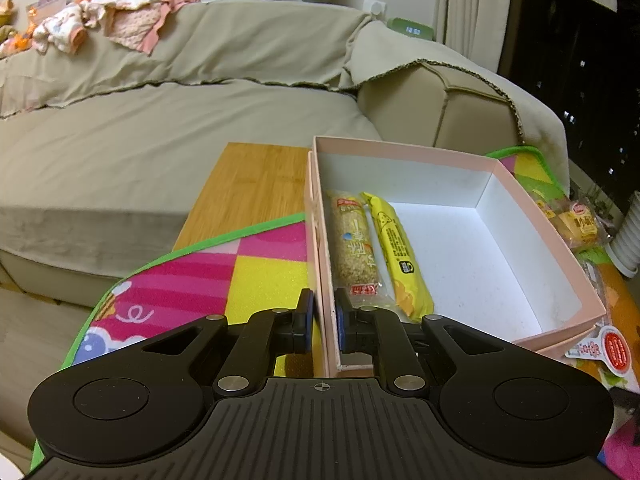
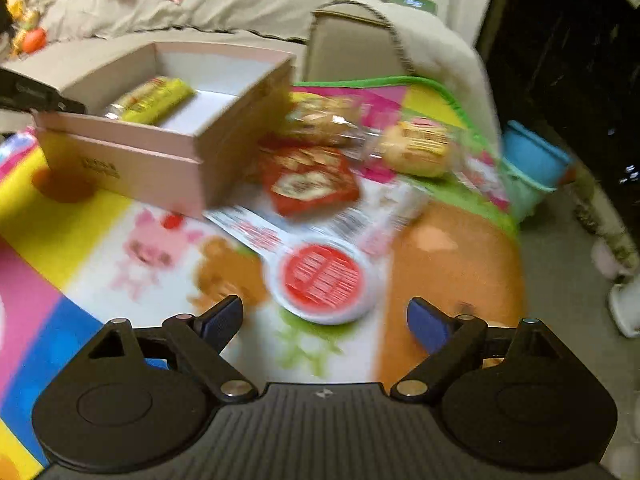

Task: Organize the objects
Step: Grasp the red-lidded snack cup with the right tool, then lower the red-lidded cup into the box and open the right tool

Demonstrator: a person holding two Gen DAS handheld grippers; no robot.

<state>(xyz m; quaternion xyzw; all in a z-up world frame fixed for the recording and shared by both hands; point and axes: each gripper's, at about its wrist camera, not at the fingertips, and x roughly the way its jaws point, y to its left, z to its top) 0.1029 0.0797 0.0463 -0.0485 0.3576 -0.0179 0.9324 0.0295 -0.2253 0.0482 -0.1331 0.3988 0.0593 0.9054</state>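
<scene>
A pink box [image 1: 520,188] stands on a colourful play mat [image 1: 192,280]. Inside it lie a sesame snack bar [image 1: 354,240] and a yellow snack pack [image 1: 396,252], side by side at its left. My left gripper [image 1: 325,320] is shut on the box's near left wall, one finger inside and one outside. In the right wrist view the box [image 2: 160,160] is at the left. My right gripper [image 2: 325,320] is open and empty above a white pack with a red round label [image 2: 320,276]. A red snack pack [image 2: 310,180] and bread packs [image 2: 416,148] lie beyond.
A beige sofa [image 1: 160,120] runs behind, with clothes [image 1: 116,16] on its back. A wooden board [image 1: 248,188] lies left of the box. A blue and green tub [image 2: 532,168] stands on the floor at the right. The right wrist view is blurred.
</scene>
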